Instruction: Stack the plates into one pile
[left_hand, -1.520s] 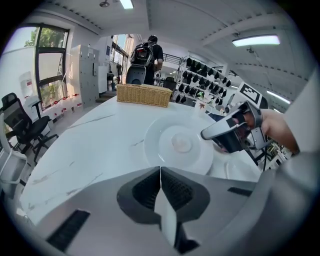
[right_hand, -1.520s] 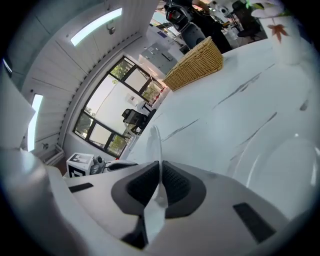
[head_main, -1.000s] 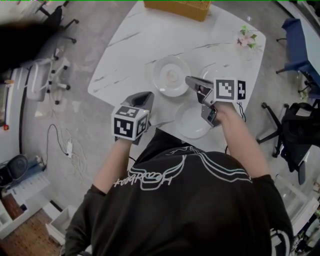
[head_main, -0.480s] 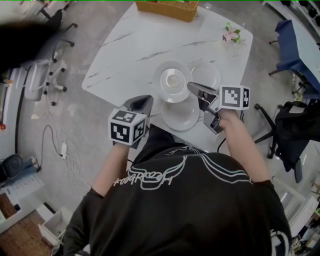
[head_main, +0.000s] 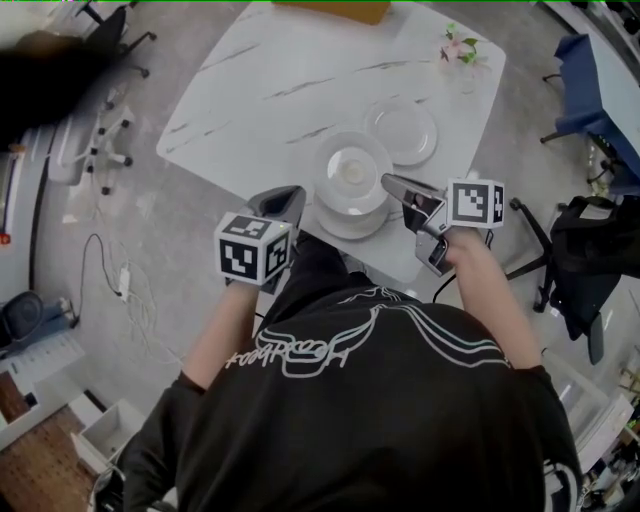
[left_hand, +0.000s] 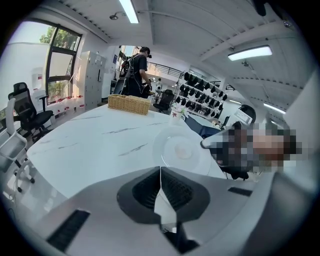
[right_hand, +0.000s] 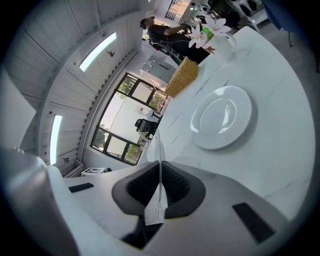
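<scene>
A deep white round plate (head_main: 350, 170), glossy, w/ raised rim & shallow centre well, is seen nr the near edge of the white grey-veined marble-look counter (head_main: 250, 100), just in front of the person. It is positioned over a flat white round plate (head_main: 347, 229), of which only a crescent of rim is shown on the near side. Whether the two touch can't be told. A second flat white round plate (head_main: 402, 130), w/ wide rim & sunken centre, is laid alone further back to the right, apart from the pair. A small bunch of pink-white flowers (head_main: 460, 45) is seen beyond it at the counter's far corner.

The right tongs (head_main: 388, 181) are clamped on the deep plate's right rim. In the right gripper view they are rolled onto their side, and the plate (right_hand: 156, 150) is seen edge-on as a thin white line running out from between the dark pads.

The left tongs (head_main: 292, 192) are pressed together w/ nothing gripped, tips just beside the deep plate's left rim; contact can't be told. In the left gripper view the deep plate (left_hand: 182, 147) is seen just ahead, and a tan woven basket (left_hand: 129, 104) at the counter's far end.
</scene>
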